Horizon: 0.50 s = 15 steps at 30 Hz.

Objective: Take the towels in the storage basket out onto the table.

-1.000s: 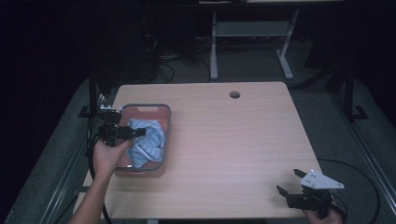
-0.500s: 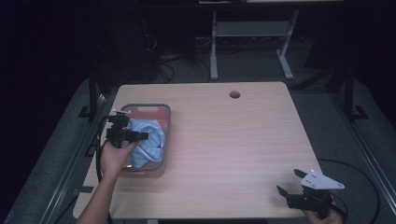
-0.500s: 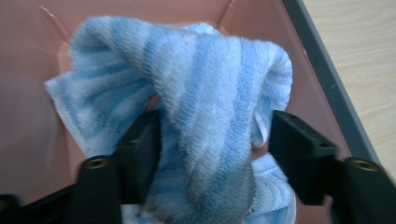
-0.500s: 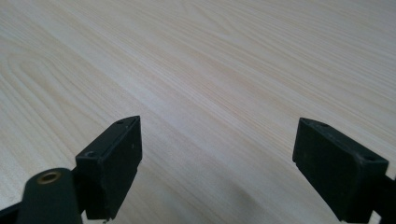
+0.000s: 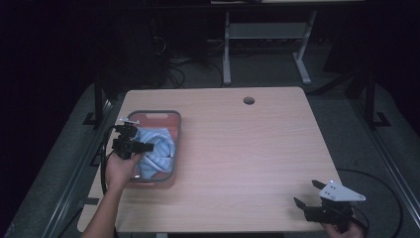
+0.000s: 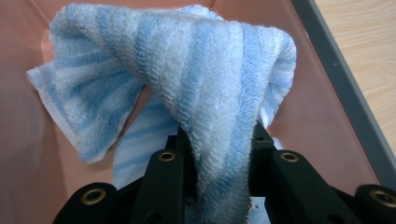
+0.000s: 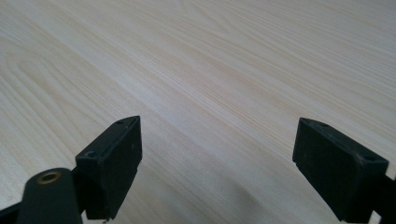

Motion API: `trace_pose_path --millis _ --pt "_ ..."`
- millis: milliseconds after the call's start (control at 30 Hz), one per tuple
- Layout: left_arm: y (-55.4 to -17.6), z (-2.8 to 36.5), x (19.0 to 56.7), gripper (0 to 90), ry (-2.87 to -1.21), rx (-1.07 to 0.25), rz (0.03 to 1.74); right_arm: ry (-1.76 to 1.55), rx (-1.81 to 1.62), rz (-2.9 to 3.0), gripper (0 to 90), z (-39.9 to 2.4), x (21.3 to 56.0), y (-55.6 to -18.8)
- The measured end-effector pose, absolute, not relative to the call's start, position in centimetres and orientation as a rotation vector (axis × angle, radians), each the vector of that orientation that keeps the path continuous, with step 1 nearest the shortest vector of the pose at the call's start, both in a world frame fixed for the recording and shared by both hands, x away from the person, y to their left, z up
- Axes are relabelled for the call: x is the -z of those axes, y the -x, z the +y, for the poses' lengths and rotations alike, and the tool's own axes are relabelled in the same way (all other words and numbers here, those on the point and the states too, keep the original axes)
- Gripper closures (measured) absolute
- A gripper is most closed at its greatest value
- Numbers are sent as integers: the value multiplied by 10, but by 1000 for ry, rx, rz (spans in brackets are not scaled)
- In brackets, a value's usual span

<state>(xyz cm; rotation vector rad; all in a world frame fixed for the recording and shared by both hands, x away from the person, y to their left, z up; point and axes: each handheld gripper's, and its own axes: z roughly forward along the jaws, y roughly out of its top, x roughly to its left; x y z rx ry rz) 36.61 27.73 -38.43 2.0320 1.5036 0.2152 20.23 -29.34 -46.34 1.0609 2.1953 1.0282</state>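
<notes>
A blue-and-white striped towel [image 5: 154, 147] lies bunched in a pink bin [image 5: 154, 116] with a grey rim at the table's left side. My left gripper [image 5: 142, 147] is over the bin. Its jaws have just been closing, and they pinch a raised fold of the towel [image 6: 219, 116] in the left gripper view. The fingertips are buried in the cloth. My right gripper [image 5: 308, 194] rests at the table's near right corner. Its jaws stand wide apart over bare wood in the right gripper view [image 7: 217, 163], with nothing between them.
The light wooden table [image 5: 247, 148] has a round cable hole [image 5: 248, 100] at the back. A black cable [image 5: 105, 158] loops from the left gripper past the table's left edge. Desk legs and cables stand on the dark floor behind.
The left gripper moved a little toward the towel and its jaws closed on a fold of the cloth. The right gripper stayed where it was.
</notes>
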Motion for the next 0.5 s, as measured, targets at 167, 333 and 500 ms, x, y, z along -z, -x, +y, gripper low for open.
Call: trace_pose_path --millis 167,333,500 --pt "-359 280 376 735 -1994 -236 1471 -1072 -1036 2179 152 -295 463 -202" --pt "-349 287 369 735 -1930 -245 1437 -1088 -1033 2165 152 -296 462 -202" --pt "-341 297 361 735 -1866 -251 1424 -1098 -1023 2172 152 -296 463 -203"
